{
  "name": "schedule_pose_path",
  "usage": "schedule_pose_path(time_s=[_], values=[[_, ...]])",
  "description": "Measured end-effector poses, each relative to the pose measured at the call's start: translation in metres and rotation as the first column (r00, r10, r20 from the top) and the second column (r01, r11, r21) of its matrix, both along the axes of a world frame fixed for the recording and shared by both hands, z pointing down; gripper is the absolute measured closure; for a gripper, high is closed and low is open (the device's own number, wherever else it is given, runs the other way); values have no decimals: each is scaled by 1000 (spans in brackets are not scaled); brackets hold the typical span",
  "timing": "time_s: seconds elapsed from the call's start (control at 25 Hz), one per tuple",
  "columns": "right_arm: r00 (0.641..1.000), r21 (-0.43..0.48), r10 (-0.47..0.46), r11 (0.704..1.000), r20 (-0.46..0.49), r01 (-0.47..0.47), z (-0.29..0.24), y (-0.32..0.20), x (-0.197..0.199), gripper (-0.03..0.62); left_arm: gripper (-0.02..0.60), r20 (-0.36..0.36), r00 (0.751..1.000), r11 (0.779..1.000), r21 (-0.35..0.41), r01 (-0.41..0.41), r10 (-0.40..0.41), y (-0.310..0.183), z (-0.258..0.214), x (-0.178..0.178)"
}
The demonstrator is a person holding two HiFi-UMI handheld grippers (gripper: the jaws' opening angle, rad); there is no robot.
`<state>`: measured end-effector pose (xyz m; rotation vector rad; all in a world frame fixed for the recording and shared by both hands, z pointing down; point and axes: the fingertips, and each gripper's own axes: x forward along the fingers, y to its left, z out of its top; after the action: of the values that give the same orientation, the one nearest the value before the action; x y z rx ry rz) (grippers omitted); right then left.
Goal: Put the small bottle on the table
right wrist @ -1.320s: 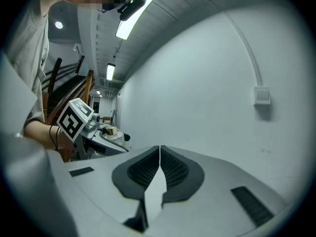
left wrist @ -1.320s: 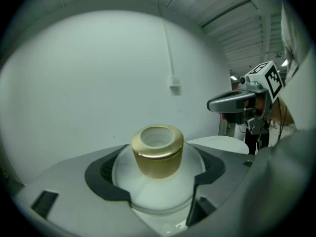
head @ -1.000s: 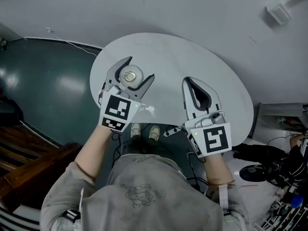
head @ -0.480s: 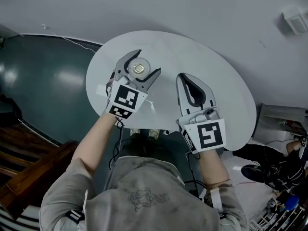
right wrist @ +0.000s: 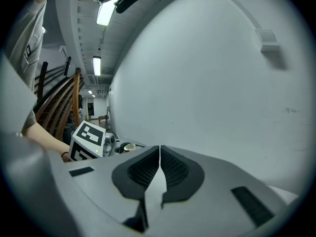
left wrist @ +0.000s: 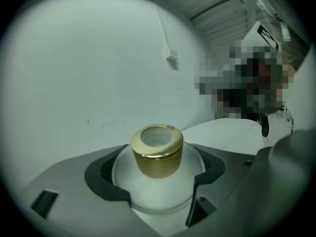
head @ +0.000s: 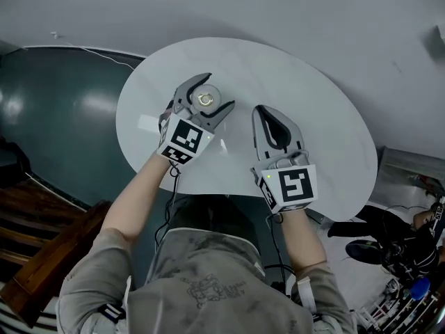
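Note:
A small frosted bottle (head: 206,100) with a gold cap (left wrist: 157,152) is upright between the jaws of my left gripper (head: 207,97), which is shut on its round body (left wrist: 157,185). It hangs over the left part of the round white table (head: 306,82); whether its base touches the top is hidden. My right gripper (head: 267,114) is beside it on the right, above the table's middle. Its pads (right wrist: 173,170) are pressed together with nothing between them. The right gripper view also shows the left gripper's marker cube (right wrist: 89,137) and the gold cap (right wrist: 129,146).
The table stands against a pale wall (head: 278,5). Dark teal floor (head: 62,117) lies to the left, with a thin white cable (head: 97,50) and wooden steps (head: 28,249). Clutter and cables (head: 410,256) sit at the lower right.
Both grippers have moved forward, farther in over the table. The left one carried the bottle away from the table's near left edge. The right jaws stayed shut.

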<state>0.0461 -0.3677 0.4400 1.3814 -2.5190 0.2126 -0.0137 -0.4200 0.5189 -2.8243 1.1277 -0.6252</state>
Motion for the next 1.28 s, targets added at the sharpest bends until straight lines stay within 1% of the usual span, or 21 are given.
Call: schedule_pose_path(time_s=[0.16, 0.32, 0.52, 0.64, 0.76, 0.88, 0.96, 1.04, 1.08, 1.2, 1.28], values=[[1000, -47, -1, 999, 4, 1, 35, -25, 17, 563, 233, 9, 1000, 998, -59, -22, 22, -28, 41, 21], [1000, -78, -2, 997, 24, 4, 59, -42, 20, 563, 233, 16, 1000, 995, -102, -18, 19, -49, 72, 23], [1000, -112, 18, 994, 16, -16, 84, -17, 12, 563, 233, 0, 999, 990, -133, -37, 37, -29, 97, 18], [1000, -127, 22, 992, 13, -20, 97, -5, 8, 563, 233, 15, 999, 988, -152, -39, 42, -18, 114, 14], [1000, -140, 17, 990, 7, -16, 109, 2, 12, 563, 233, -3, 999, 984, -171, -43, 43, -11, 128, 20], [1000, -144, 5, 990, -6, -6, 115, 10, 7, 563, 233, -12, 999, 983, -180, -46, 45, -1, 136, 18], [1000, -137, -1, 991, -17, -1, 112, 15, -11, 563, 233, -11, 999, 982, -183, -41, 40, 3, 135, 2], [1000, -133, 4, 991, -22, -7, 107, 15, -29, 563, 233, 9, 999, 983, -177, -37, 39, 3, 134, -11], [1000, -133, 7, 991, -20, -10, 107, 11, -31, 563, 233, 22, 999, 985, -170, -36, 41, 0, 133, -12], [1000, -138, 13, 990, -4, -13, 114, -9, -13, 563, 233, 34, 998, 987, -153, -41, 47, -15, 138, 6], [1000, -147, 16, 989, 2, -16, 119, -14, -8, 562, 233, 42, 998, 988, -151, -42, 49, -18, 141, 13]])
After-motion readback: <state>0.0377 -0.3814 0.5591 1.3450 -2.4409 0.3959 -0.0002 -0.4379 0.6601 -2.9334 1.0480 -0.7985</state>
